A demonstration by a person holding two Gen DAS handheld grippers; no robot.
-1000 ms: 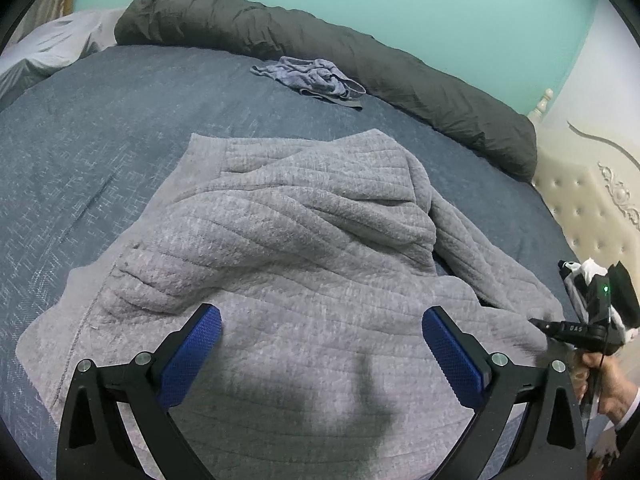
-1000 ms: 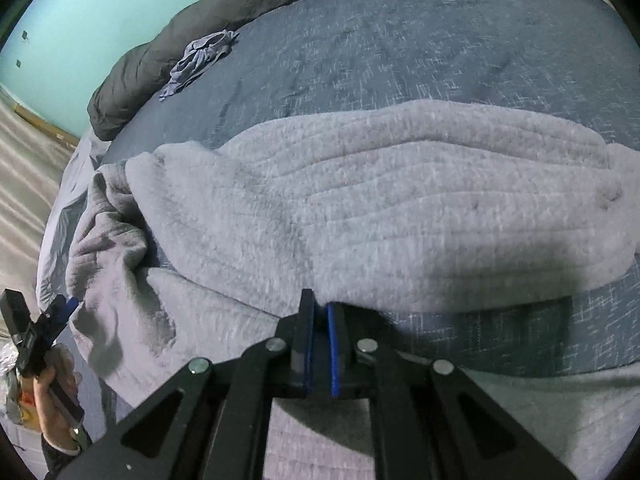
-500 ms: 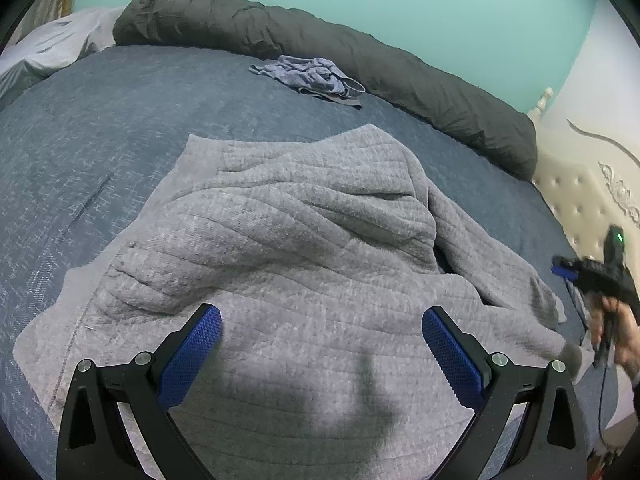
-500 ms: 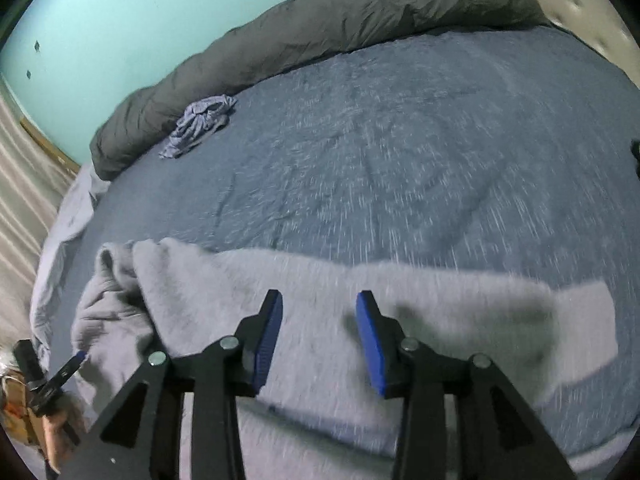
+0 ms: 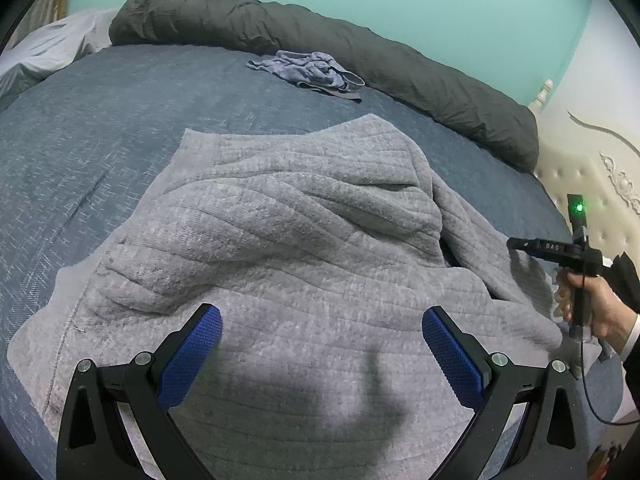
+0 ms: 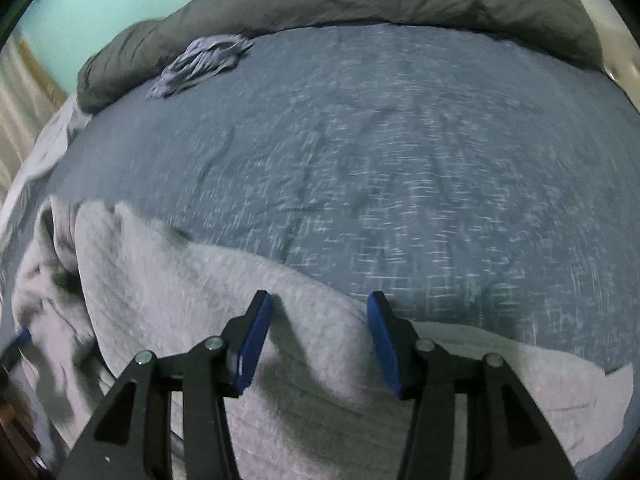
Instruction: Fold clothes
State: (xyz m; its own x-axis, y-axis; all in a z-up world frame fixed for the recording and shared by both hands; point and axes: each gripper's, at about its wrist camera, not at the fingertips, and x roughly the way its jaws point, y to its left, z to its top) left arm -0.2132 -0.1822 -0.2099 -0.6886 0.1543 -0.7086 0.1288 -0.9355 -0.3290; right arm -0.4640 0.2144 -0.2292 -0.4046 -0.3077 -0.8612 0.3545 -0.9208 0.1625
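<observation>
A grey ribbed sweater [image 5: 280, 248] lies rumpled on the blue bedspread [image 5: 80, 152]. My left gripper [image 5: 322, 320] is open and empty, hovering over the sweater's near part. My right gripper [image 6: 320, 300] is open and empty above the sweater's edge [image 6: 180, 288], where a sleeve lies flat toward the right [image 6: 560, 392]. In the left wrist view the right gripper [image 5: 516, 245] shows at the far right, held by a hand beside the sweater's right side.
A crumpled blue-grey garment [image 5: 312, 70] lies at the far side of the bed, also in the right wrist view [image 6: 200, 62]. A dark grey rolled duvet [image 5: 360, 56] runs along the teal wall. A cream tufted headboard [image 5: 592, 184] stands at right.
My right gripper let go of the sweater's sleeve, opened and drew back; the sleeve now lies flat on the bed. The left gripper stayed open over the sweater.
</observation>
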